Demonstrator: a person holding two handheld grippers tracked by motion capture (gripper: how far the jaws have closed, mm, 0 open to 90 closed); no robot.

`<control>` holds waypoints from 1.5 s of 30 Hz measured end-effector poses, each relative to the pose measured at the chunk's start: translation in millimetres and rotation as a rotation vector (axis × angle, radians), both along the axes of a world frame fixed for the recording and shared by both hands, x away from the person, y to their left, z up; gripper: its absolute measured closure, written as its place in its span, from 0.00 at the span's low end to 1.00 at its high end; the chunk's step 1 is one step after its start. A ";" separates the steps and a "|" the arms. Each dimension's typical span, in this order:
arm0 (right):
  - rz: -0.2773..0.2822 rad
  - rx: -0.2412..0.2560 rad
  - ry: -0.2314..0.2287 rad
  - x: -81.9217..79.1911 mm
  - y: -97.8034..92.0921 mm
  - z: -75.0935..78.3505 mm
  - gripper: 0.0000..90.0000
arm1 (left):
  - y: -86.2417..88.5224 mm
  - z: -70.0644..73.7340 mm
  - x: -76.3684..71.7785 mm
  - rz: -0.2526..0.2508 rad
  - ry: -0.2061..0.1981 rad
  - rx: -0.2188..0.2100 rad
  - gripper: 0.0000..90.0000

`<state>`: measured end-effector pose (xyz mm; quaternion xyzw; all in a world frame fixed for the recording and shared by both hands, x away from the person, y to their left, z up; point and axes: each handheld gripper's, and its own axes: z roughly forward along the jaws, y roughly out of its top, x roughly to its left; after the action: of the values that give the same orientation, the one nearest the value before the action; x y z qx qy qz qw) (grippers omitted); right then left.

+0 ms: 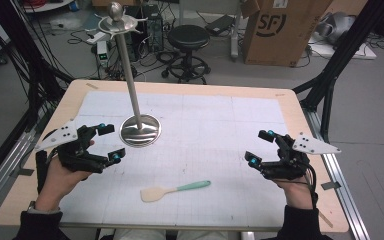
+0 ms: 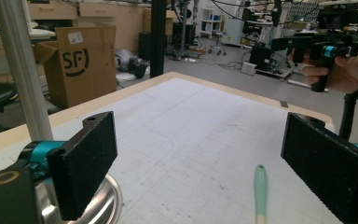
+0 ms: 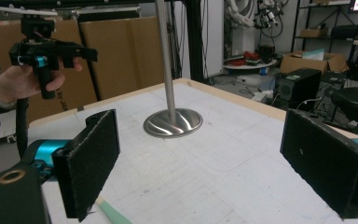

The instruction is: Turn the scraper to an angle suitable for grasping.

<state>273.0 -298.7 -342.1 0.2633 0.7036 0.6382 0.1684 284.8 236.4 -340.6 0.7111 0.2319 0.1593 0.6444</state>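
Start state, no grasp made. Left gripper [image 1: 106,142] at 9 o'clock on the counter [image 1: 240,115], fingers spread wide, holding nothing; right gripper [image 1: 260,148] at 3 o'clock, likewise wide and empty. Spatula [image 1: 174,190] lies flat at 6 o'clock, green handle pointing toward 3, well apart from both. Hook stand [image 1: 140,130] upright near 10 o'clock. Likely next: one gripper descends over the handle and closes, probably for hanging on the stand.
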 end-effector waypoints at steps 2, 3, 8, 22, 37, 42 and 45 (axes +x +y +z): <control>-0.005 -0.004 0.009 1.5 0.2 -2.3 0.12 | 0.5 -0.6 0.4 0.007 0.006 -0.001 0.12; -0.002 -0.003 0.016 1.7 0.5 -3.2 0.12 | 0.9 -1.4 0.9 0.005 0.011 -0.004 0.12; -0.006 -0.004 0.008 0.5 -0.3 -2.3 0.12 | -2.0 -4.0 1.7 -0.010 0.018 -0.003 0.12; -0.003 -0.002 0.016 -2.1 -4.6 -4.2 0.12 | -33.9 -9.7 1.3 -0.078 0.015 -0.004 0.24; -0.019 0.006 0.035 -8.2 -12.1 -6.2 0.12 | -71.9 -35.1 -1.9 -0.087 0.069 0.123 1.00; -0.018 0.000 0.031 -9.3 -12.9 -5.7 0.12 | -93.8 -48.6 -4.5 -0.150 0.093 0.218 1.00; -0.021 0.004 0.030 -9.8 -13.4 -5.0 0.12 | -104.7 -57.9 -5.4 -0.188 0.129 0.256 1.00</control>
<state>263.2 -312.1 -347.1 0.2807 0.7020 0.6337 0.1639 279.3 131.8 -398.5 0.8147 0.1831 0.0806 0.5442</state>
